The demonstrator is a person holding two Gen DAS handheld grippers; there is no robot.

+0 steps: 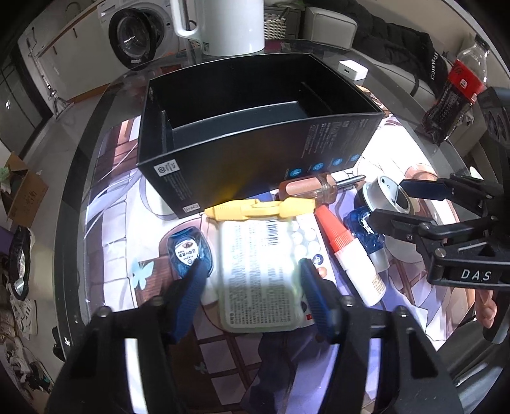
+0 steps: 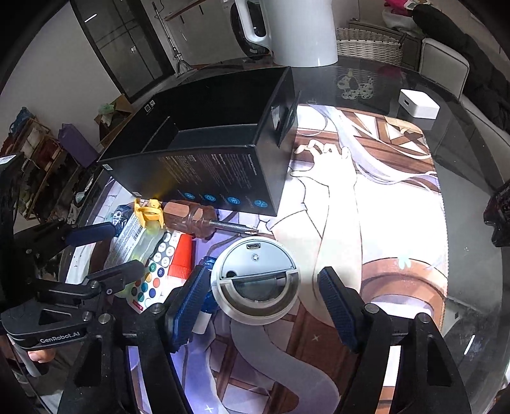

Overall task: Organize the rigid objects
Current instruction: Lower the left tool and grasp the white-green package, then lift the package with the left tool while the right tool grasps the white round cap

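An open black box (image 1: 242,127) stands on the printed mat, empty inside; it also shows in the right wrist view (image 2: 210,153). In front of it lie a brown-handled screwdriver (image 1: 310,188), a yellow clip (image 1: 258,208), a white labelled packet (image 1: 259,274), a red-capped white bottle (image 1: 349,251), a blue pod (image 1: 188,251) and a round silver ring light (image 2: 256,280). My left gripper (image 1: 250,278) is open, its fingers either side of the white packet. My right gripper (image 2: 264,297) is open, straddling the ring light, which also shows in the left wrist view (image 1: 390,192).
A white kettle (image 1: 223,25) stands behind the box. A cola bottle (image 1: 455,92) stands at the right table edge. A white charger cube (image 2: 419,103) sits on the glass. A remote with coloured buttons (image 2: 156,274) lies under the packet. A blue bottle (image 1: 366,229) lies beside the ring light.
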